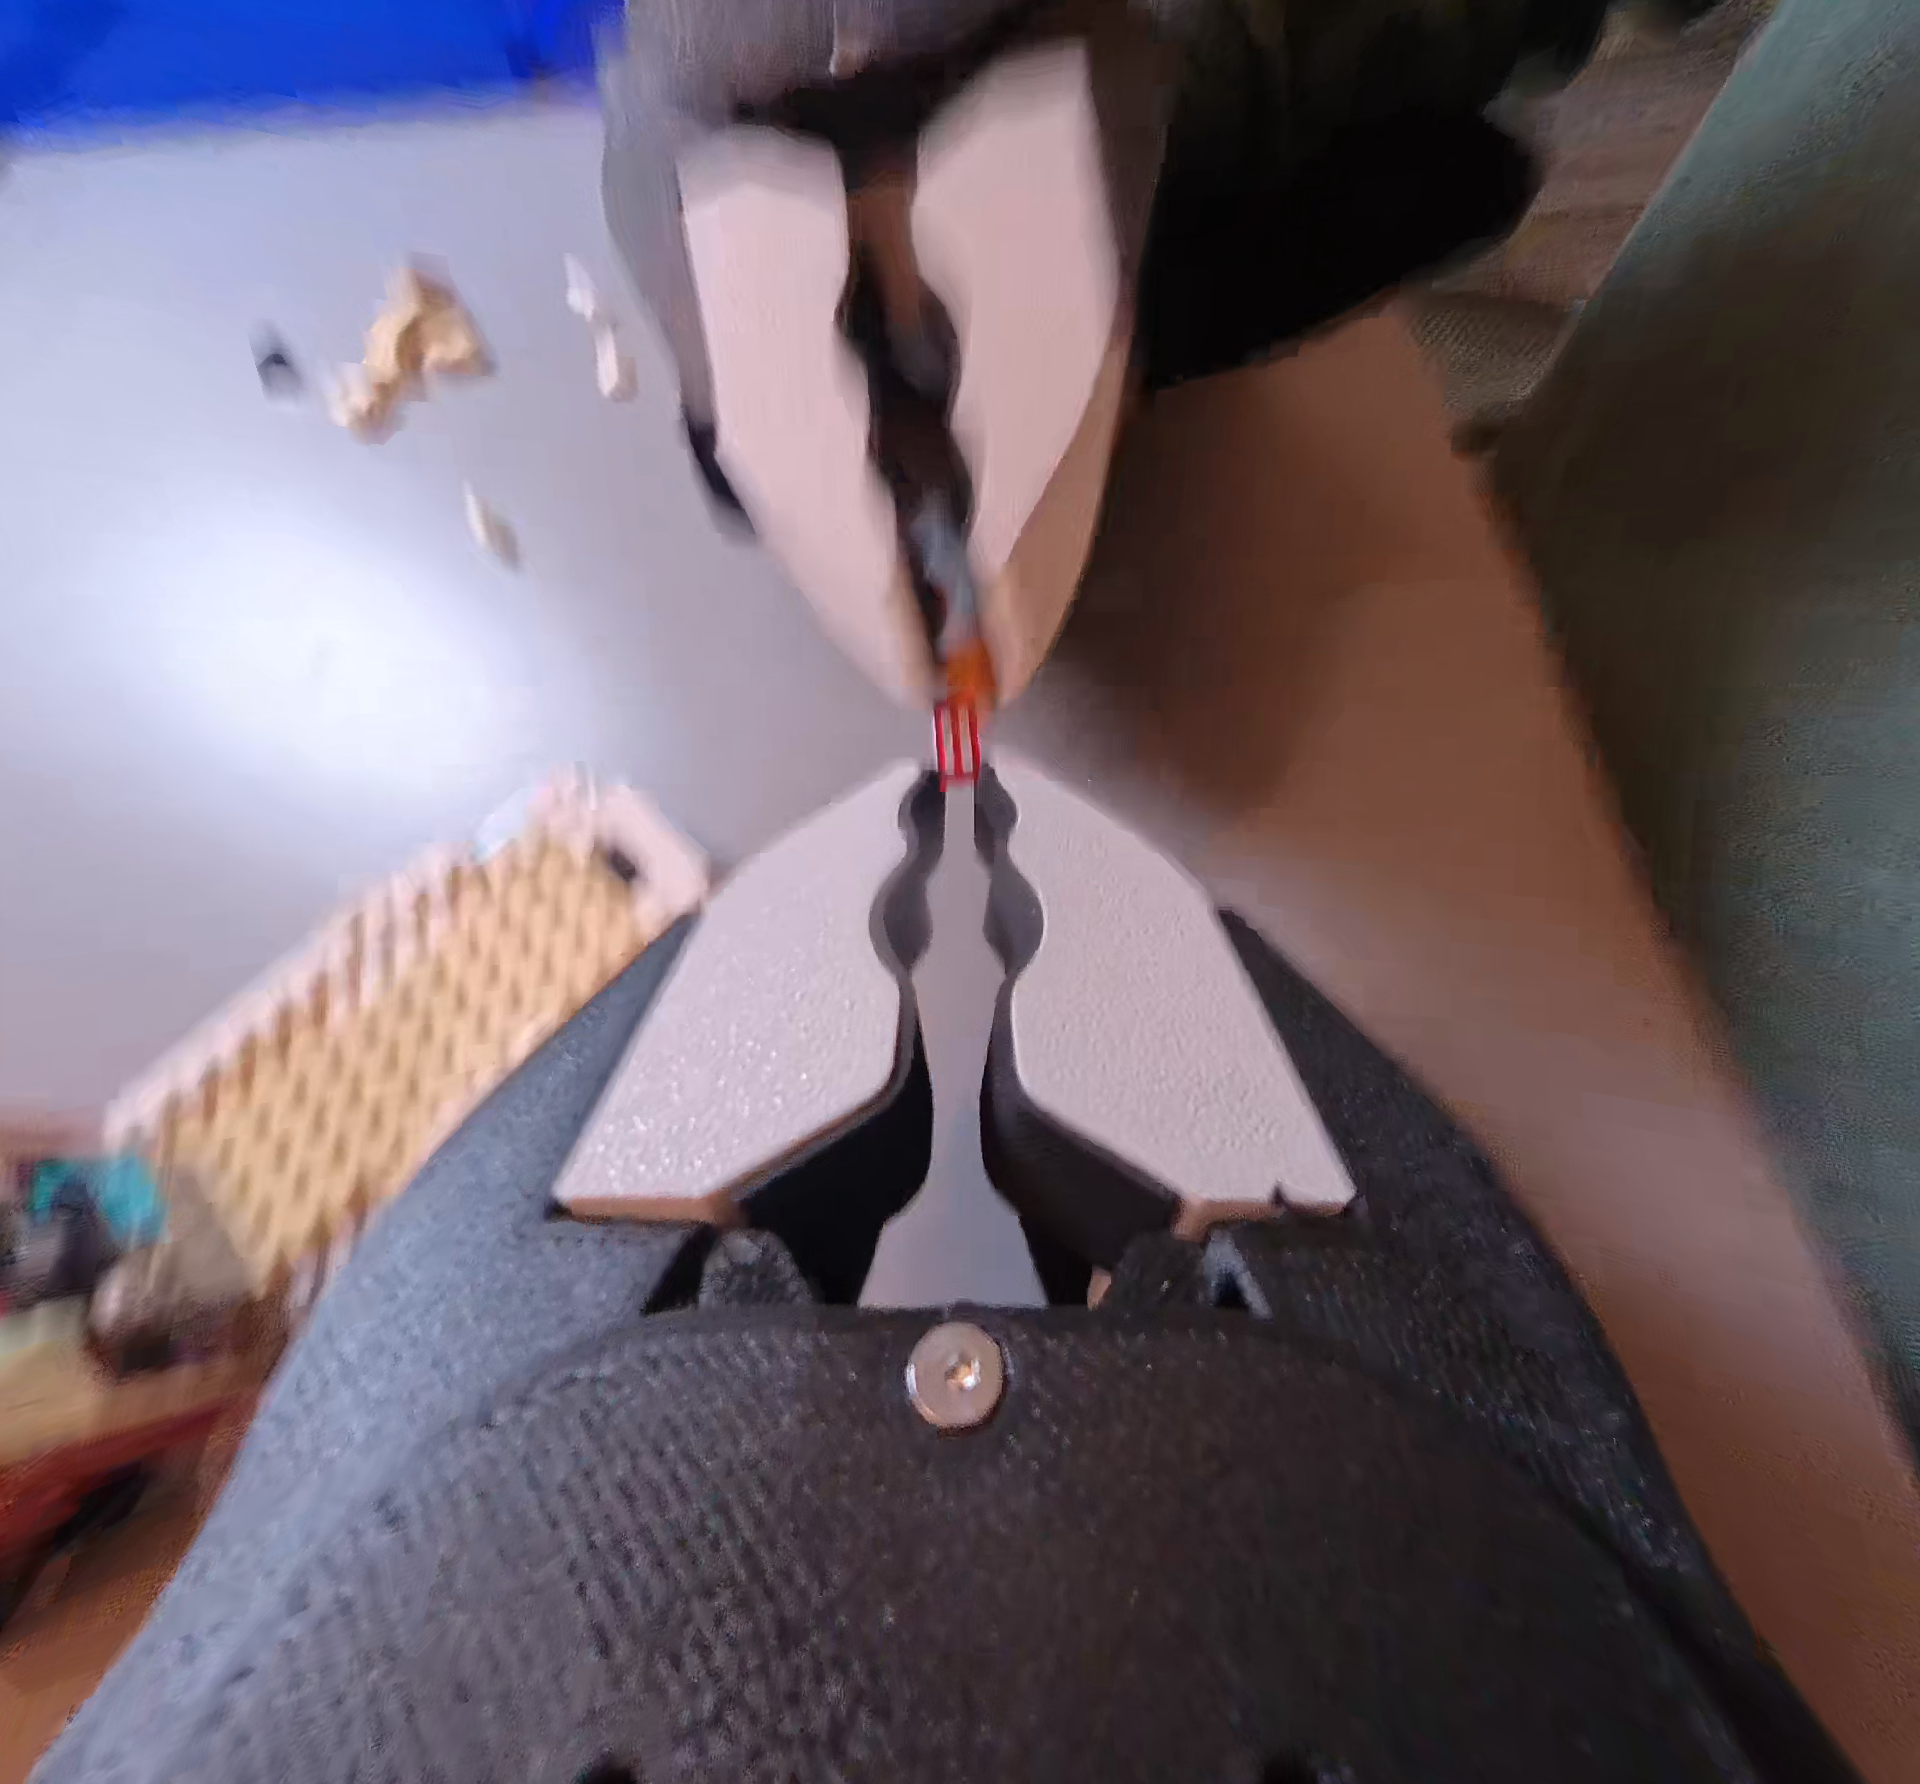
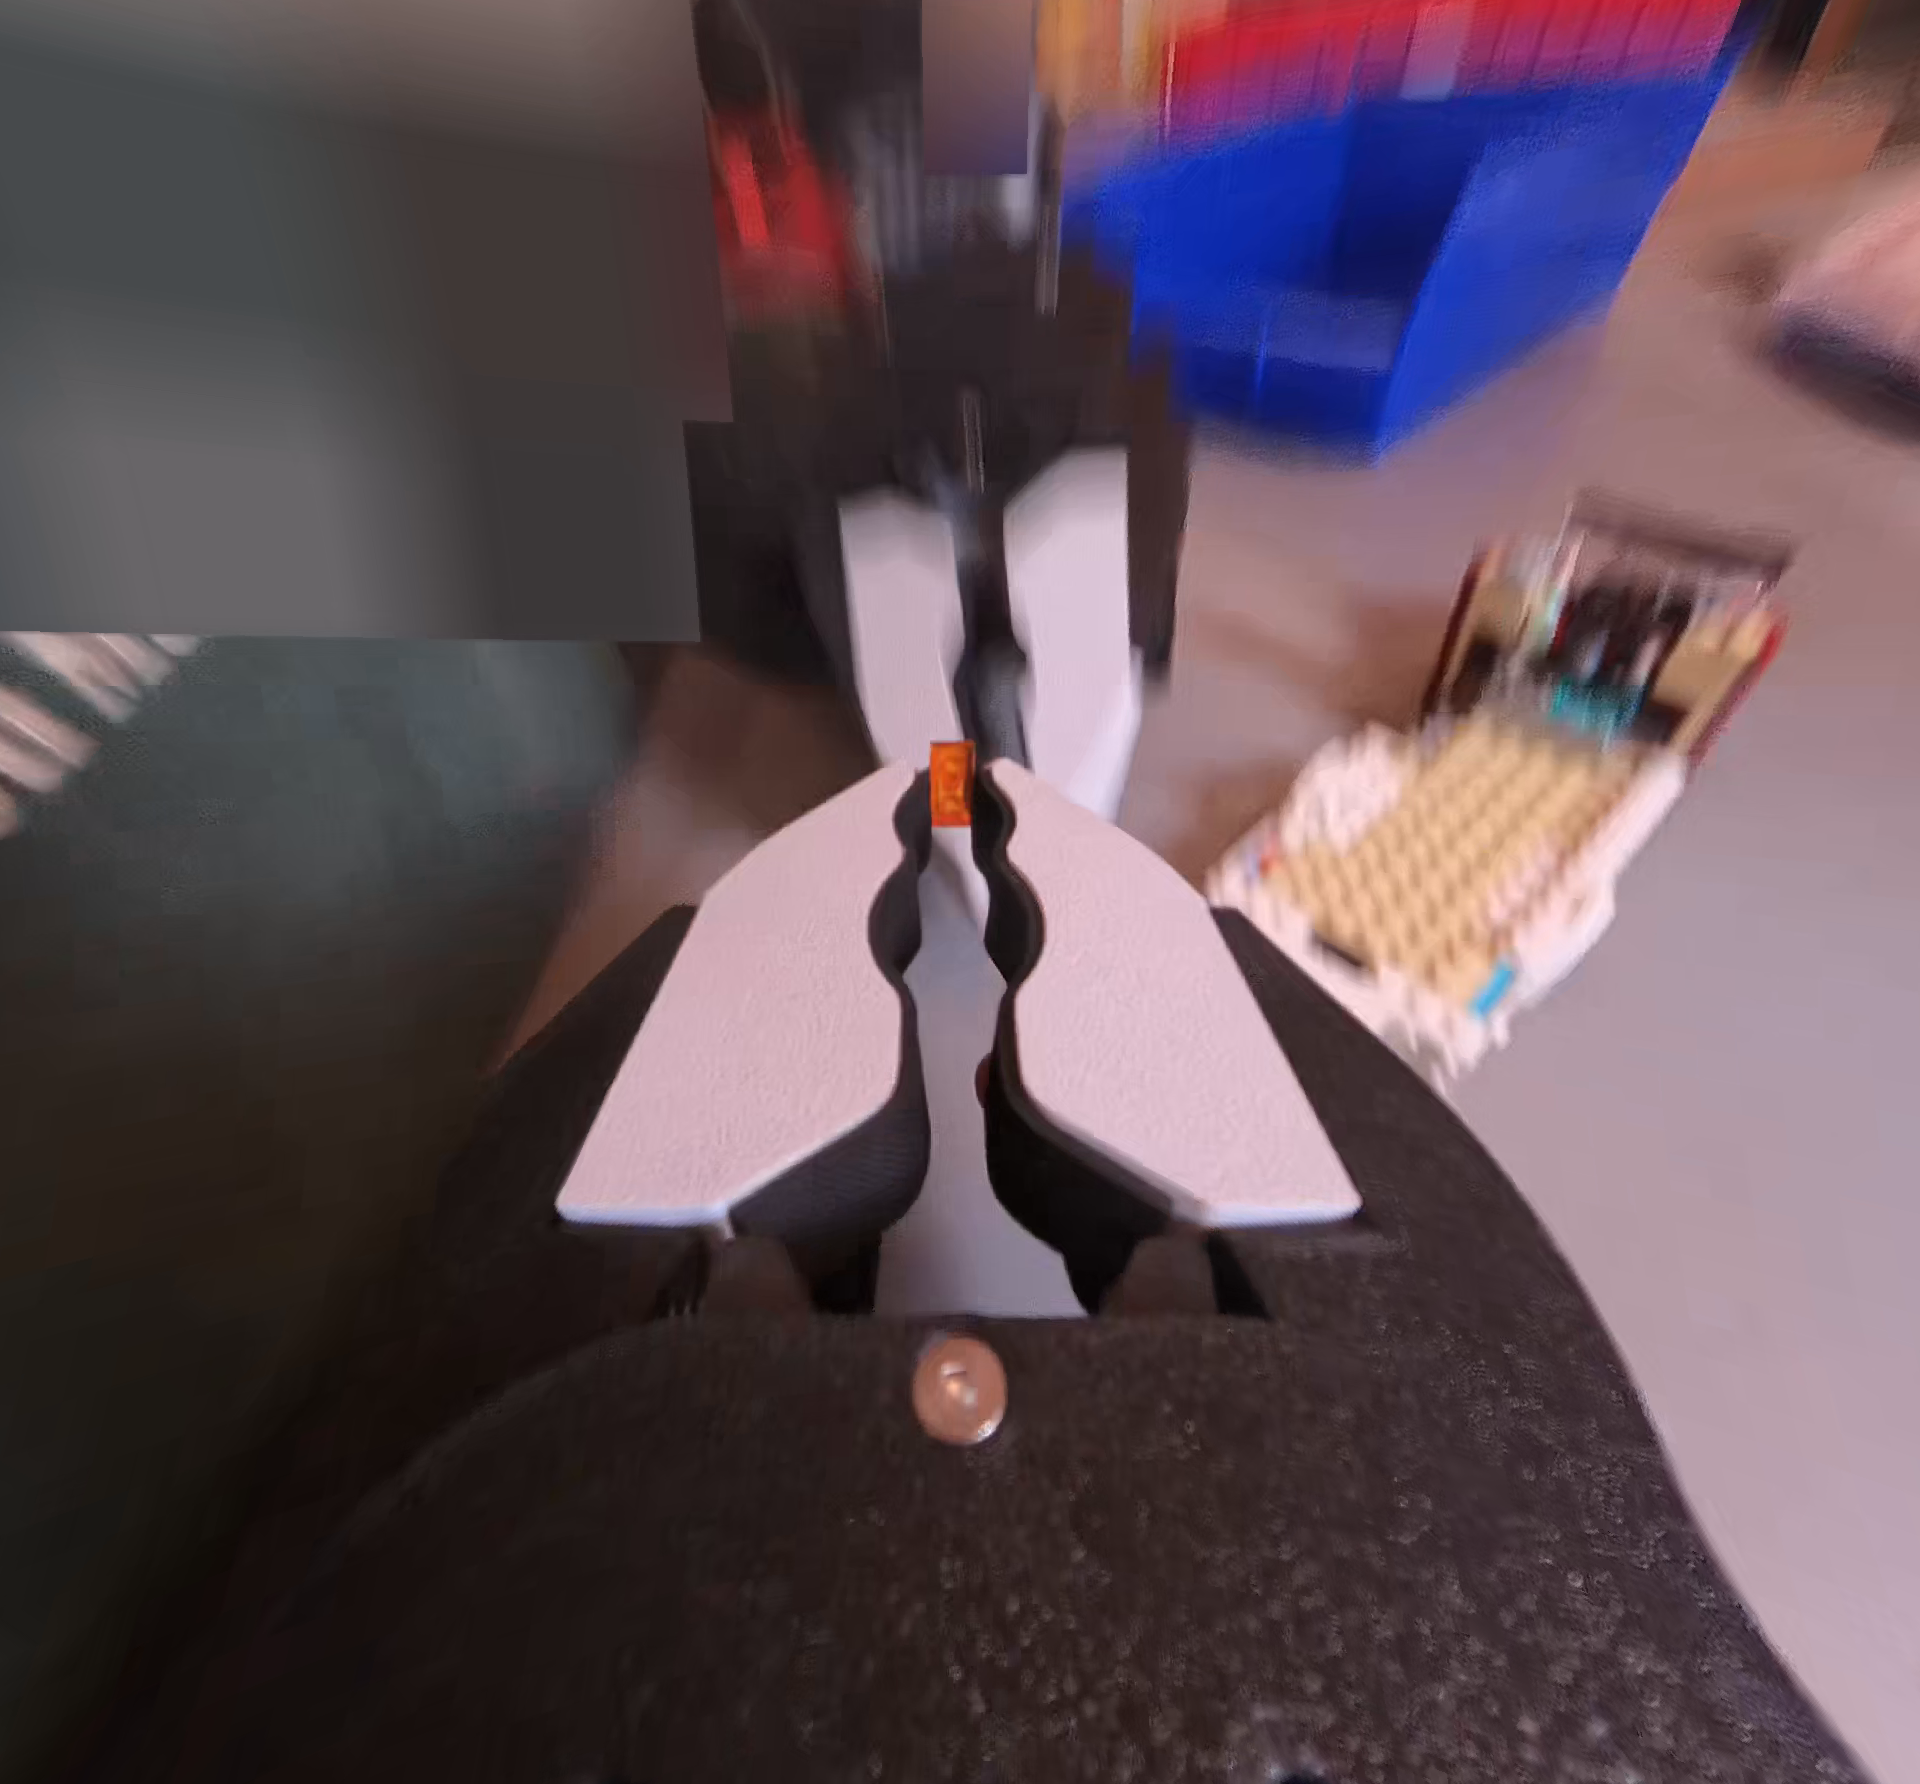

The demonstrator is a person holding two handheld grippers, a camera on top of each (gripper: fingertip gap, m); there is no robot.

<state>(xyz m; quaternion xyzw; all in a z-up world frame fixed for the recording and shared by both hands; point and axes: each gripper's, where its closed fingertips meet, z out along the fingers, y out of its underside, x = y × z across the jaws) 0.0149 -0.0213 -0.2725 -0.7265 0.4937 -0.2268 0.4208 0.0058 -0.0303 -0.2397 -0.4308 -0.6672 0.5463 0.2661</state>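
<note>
Between two facing grippers, left (image 1: pixel 958 778) and right (image 2: pixel 953 784), one red grille piece (image 1: pixel 957 745), one orange brick (image 2: pixel 952 785).

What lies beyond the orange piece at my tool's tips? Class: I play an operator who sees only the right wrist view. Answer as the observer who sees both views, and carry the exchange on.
Observer: A red ribbed piece meets your orange piece on its far side. Your view hides it.
Operator: Where does its other end sit?
Observer: Between the tips of the left tool.
Operator: Is anything on the table outside my view?
Observer: Loose tan pieces lie on the grey table, apart from the studded plate.
</note>
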